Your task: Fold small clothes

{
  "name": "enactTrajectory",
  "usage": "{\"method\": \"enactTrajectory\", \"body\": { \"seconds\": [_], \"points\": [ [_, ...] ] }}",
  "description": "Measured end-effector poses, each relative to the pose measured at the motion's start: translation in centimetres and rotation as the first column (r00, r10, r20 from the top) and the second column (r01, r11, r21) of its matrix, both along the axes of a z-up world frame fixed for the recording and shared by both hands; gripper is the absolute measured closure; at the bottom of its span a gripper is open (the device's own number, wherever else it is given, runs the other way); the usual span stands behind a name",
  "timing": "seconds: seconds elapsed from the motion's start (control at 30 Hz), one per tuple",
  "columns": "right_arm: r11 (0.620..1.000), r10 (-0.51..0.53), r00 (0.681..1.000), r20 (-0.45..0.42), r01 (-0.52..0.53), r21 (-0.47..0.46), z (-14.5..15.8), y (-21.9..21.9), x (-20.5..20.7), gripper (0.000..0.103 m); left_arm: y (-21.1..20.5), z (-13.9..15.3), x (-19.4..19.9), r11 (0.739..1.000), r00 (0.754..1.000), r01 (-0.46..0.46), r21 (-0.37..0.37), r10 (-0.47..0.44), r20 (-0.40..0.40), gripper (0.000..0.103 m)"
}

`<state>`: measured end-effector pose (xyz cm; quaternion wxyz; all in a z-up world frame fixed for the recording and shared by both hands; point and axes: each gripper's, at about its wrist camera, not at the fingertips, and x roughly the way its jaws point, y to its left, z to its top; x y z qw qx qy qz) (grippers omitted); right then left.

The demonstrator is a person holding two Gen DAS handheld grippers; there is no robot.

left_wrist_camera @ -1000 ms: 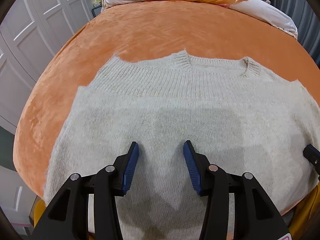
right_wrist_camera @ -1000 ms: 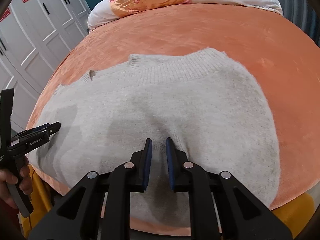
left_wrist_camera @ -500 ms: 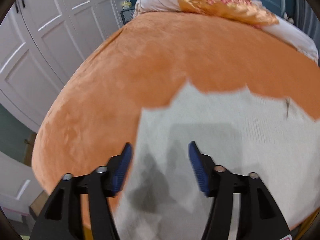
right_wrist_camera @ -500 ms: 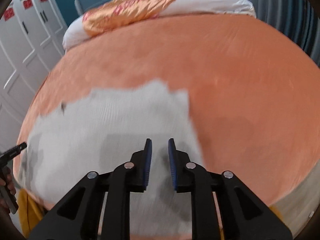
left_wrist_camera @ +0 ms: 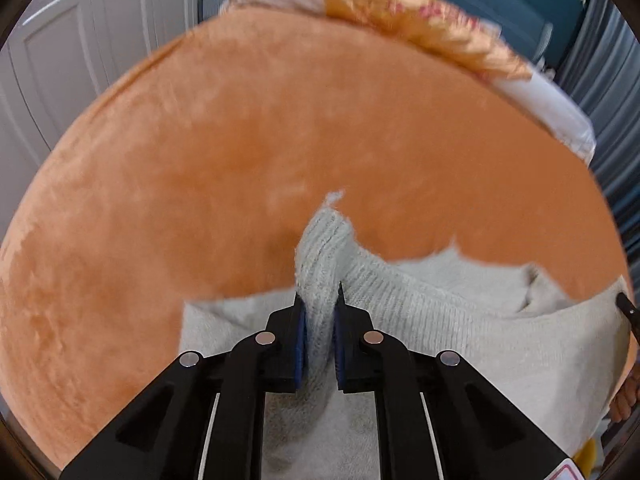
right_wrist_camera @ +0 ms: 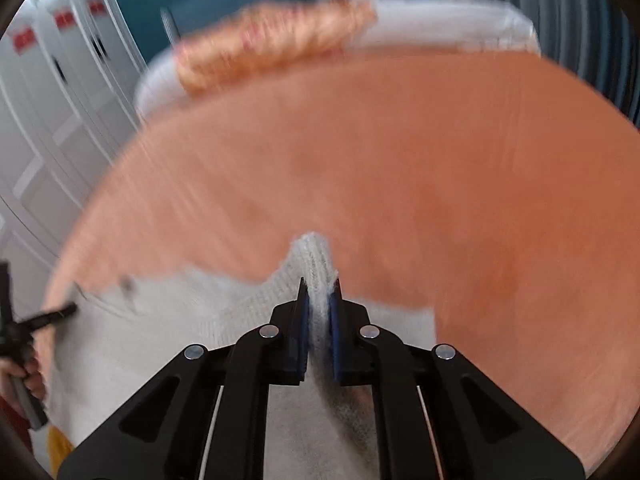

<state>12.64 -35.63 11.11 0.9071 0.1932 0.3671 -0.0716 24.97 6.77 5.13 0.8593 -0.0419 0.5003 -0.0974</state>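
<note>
A cream knitted sweater (left_wrist_camera: pixel 440 340) lies on an orange bedspread (left_wrist_camera: pixel 240 160). My left gripper (left_wrist_camera: pixel 319 300) has its jaws closing tight on a ribbed corner of the sweater's edge, and the pads press the knit, which stands up in a fold. In the right wrist view my right gripper (right_wrist_camera: pixel 319 290) likewise pinches a ribbed corner of the sweater (right_wrist_camera: pixel 140 352), lifted a little off the bedspread (right_wrist_camera: pixel 440 160). The left gripper (right_wrist_camera: pixel 28 324) shows at that view's left edge, held by a hand (right_wrist_camera: pixel 30 376).
A white duvet with an orange flowered cover (left_wrist_camera: pixel 420 20) lies at the head of the bed. White wardrobe doors (right_wrist_camera: pixel 48 120) stand to the left of the bed. Something yellow (right_wrist_camera: pixel 60 444) shows below the bed's near edge.
Both grippers have moved apart from the sweater's middle to its outer ribbed corners. The left gripper, open before, has shut on the knit, and the right now grips cloth too.
</note>
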Motion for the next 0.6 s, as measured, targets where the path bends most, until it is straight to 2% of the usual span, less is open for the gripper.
{"method": "enactTrajectory", "body": {
  "seconds": [0.07, 0.13, 0.17, 0.2, 0.37, 0.47, 0.6],
  "points": [
    [0.999, -0.048, 0.999, -0.015, 0.048, 0.000, -0.8, -1.3, -0.3, 0.095, 0.0, -0.3, 0.2, 0.998, 1.000, -0.014, 0.062, 0.013, 0.018, 0.095],
    [0.996, -0.085, 0.983, -0.165, 0.082, -0.025, -5.5, -2.9, 0.8, 0.095, -0.2, -2.9, 1.0, 0.993, 0.999, -0.014, 0.114, 0.019, -0.038, 0.094],
    [0.996, -0.084, 0.965, -0.250, 0.084, -0.011, -8.1, -3.4, 1.3, 0.095, -0.2, -4.1, 1.2, 0.992, 0.998, -0.018, 0.126, 0.026, -0.060, 0.094],
    [0.996, -0.078, 0.963, -0.257, 0.086, 0.017, -9.9, -3.7, 1.2, 0.096, -0.6, -4.7, 1.0, 0.987, 0.999, -0.026, 0.156, 0.033, -0.040, 0.094],
    [0.997, -0.068, 0.975, -0.209, 0.072, 0.009, -6.9, -2.7, 0.7, 0.088, -3.1, -3.8, 0.5, 0.960, 1.000, 0.001, 0.280, -0.002, 0.001, 0.094],
    [0.993, -0.107, 0.976, -0.190, 0.094, -0.076, -4.8, -1.7, 0.1, 0.086, -3.4, -4.2, 0.4, 0.951, 1.000, -0.003, 0.308, 0.002, 0.004, 0.094],
    [0.998, -0.058, 0.994, -0.097, 0.055, -0.034, -1.7, 0.7, -1.2, 0.086, -3.9, -4.1, 0.0, 0.946, 1.000, -0.002, 0.325, -0.001, 0.007, 0.093]
  ]
}}
